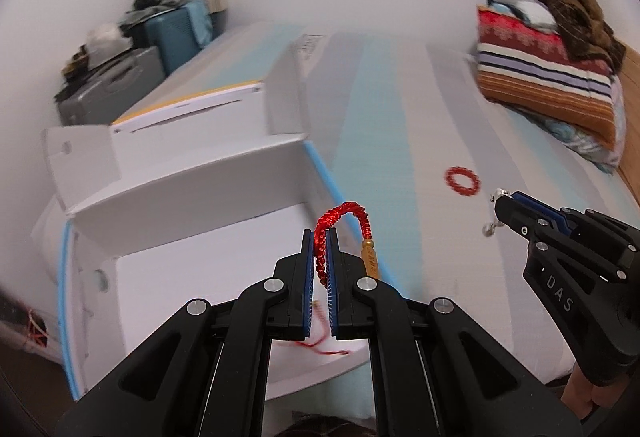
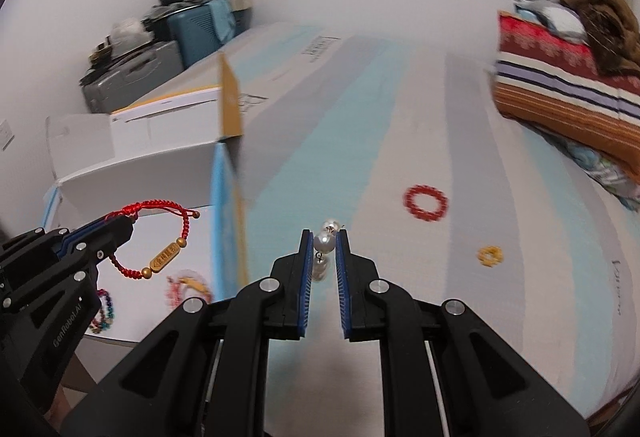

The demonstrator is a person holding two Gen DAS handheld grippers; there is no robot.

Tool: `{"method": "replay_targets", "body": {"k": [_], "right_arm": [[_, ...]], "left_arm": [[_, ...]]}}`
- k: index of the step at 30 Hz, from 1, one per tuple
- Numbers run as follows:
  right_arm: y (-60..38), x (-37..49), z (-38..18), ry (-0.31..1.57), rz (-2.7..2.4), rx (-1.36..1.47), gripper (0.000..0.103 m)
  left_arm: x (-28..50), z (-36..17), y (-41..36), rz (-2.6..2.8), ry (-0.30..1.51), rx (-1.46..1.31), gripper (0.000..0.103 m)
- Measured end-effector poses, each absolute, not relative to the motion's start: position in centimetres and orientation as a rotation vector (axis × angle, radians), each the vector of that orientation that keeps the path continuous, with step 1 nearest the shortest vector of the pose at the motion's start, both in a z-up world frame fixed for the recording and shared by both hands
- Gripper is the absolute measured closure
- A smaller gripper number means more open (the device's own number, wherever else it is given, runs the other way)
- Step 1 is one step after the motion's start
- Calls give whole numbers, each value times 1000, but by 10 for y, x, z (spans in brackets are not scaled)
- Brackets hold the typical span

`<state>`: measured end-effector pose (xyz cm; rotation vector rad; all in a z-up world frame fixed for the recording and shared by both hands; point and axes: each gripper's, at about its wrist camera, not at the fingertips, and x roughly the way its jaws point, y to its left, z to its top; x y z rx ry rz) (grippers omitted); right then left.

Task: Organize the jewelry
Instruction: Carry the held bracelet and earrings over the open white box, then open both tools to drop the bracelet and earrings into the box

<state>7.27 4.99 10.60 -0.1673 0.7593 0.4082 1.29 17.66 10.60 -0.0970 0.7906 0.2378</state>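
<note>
My left gripper [image 1: 320,237] is shut on a red braided cord bracelet [image 1: 344,213] with a gold tube charm, held above the open white box [image 1: 192,269]; it shows from the side in the right wrist view [image 2: 160,237]. My right gripper [image 2: 323,237] is shut on a pearl earring pair [image 2: 325,242], held over the striped bed. In the left wrist view the right gripper [image 1: 498,203] sits to the right with the pearls [image 1: 489,229] dangling. A red bead ring [image 1: 463,181] and a small yellow bead ring [image 2: 490,256] lie on the bed.
The box [image 2: 200,237] holds a pink-and-gold bracelet [image 2: 188,283] and a multicoloured bead bracelet [image 2: 105,311]. Its lid flaps stand up at the far side. Folded striped blankets [image 1: 544,77] are at the bed's right. Suitcases [image 1: 120,85] stand by the far wall.
</note>
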Motion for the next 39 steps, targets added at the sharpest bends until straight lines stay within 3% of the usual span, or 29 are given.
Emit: {"method": "replay_targets", "body": {"k": [14,32,39], "right_arm": [[144,45,93,762,556,-242,92],[216,52,5,955,604,-315,92],[220,53,-6,981,599,-322,92]], "left_arm": [[-30,93,266,386,819,-160,98],[-41,19,331,468,942,-268,97],[-40,5,337,474,971,-277,97]]}}
